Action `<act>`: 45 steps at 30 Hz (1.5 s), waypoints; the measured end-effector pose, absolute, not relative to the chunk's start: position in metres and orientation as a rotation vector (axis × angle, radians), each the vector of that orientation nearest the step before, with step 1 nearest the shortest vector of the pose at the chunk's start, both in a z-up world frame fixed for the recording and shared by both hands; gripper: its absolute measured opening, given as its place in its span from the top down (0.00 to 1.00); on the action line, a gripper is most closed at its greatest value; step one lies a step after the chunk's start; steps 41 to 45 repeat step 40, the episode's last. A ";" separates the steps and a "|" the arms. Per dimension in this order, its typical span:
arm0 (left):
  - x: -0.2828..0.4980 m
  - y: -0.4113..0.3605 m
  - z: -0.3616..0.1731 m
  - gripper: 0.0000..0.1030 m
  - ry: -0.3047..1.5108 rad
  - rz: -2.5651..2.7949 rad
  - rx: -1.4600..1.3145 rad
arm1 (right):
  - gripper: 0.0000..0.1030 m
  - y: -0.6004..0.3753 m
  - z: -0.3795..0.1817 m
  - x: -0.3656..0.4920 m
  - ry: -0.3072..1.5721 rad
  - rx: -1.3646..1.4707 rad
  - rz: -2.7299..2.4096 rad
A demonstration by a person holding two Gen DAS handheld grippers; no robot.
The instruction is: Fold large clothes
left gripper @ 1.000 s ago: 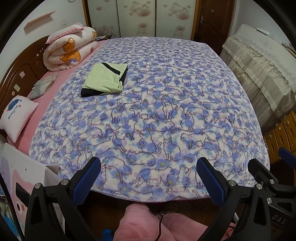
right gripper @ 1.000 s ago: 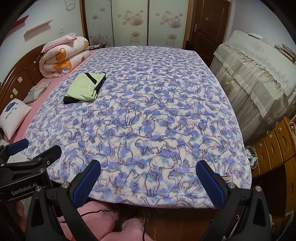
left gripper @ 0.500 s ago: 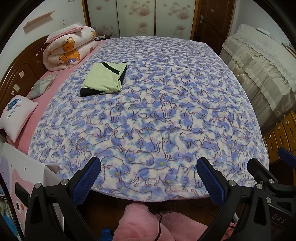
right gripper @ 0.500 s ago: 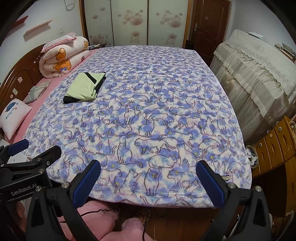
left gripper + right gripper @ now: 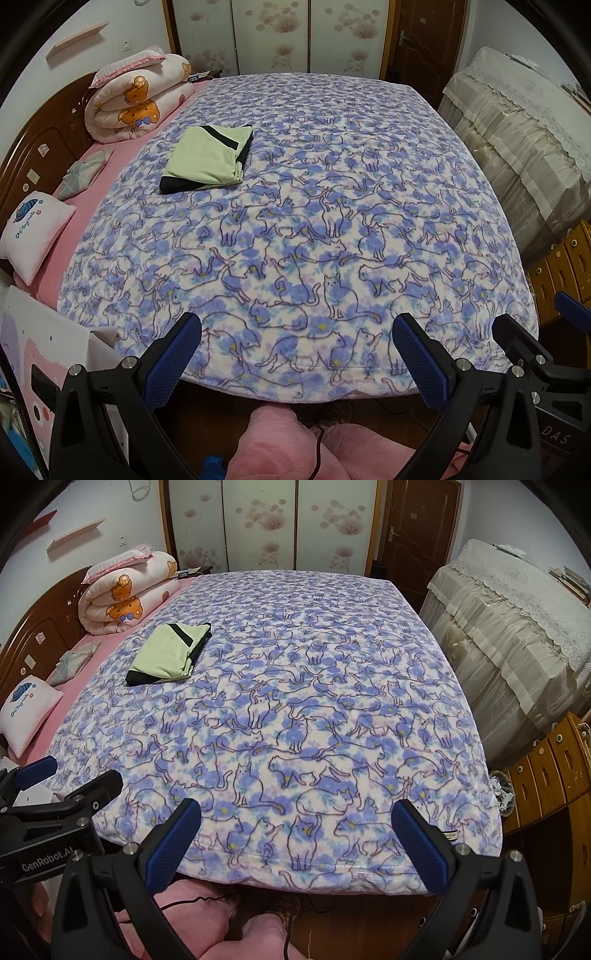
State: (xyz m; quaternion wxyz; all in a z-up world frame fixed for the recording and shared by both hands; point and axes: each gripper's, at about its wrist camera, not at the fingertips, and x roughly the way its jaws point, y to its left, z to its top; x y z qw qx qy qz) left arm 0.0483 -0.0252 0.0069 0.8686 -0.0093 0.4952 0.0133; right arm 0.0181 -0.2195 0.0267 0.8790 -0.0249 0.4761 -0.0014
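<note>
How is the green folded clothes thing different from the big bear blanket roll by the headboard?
The folded green garment is flat and thin, while the bear quilt is rolled into a fat, tall bundle. The garment is plain light green with black trim; the quilt is pale pink with orange bears. The garment lies on the cat-print blanket; the quilt sits beyond that blanket's edge, on the pink sheet. Both are tidied away, and neither gripper touches them.

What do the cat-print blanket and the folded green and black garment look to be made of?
The purple cat-print blanket looks like plush fleece: fuzzy matte nap, soft blurred print. The folded green and black garment looks like thin smooth woven or knit fabric, matte, with crisp flat folds; the exact fibre cannot be told.
</note>
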 end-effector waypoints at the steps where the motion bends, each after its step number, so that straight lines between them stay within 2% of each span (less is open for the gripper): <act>1: 0.049 -0.025 0.007 0.01 1.036 0.028 -0.019 | 0.00 -0.219 0.027 0.018 0.993 -0.052 -0.003; 45: 0.050 -0.030 0.005 0.01 1.041 0.031 -0.020 | 0.00 -0.220 0.026 0.020 0.994 -0.053 -0.001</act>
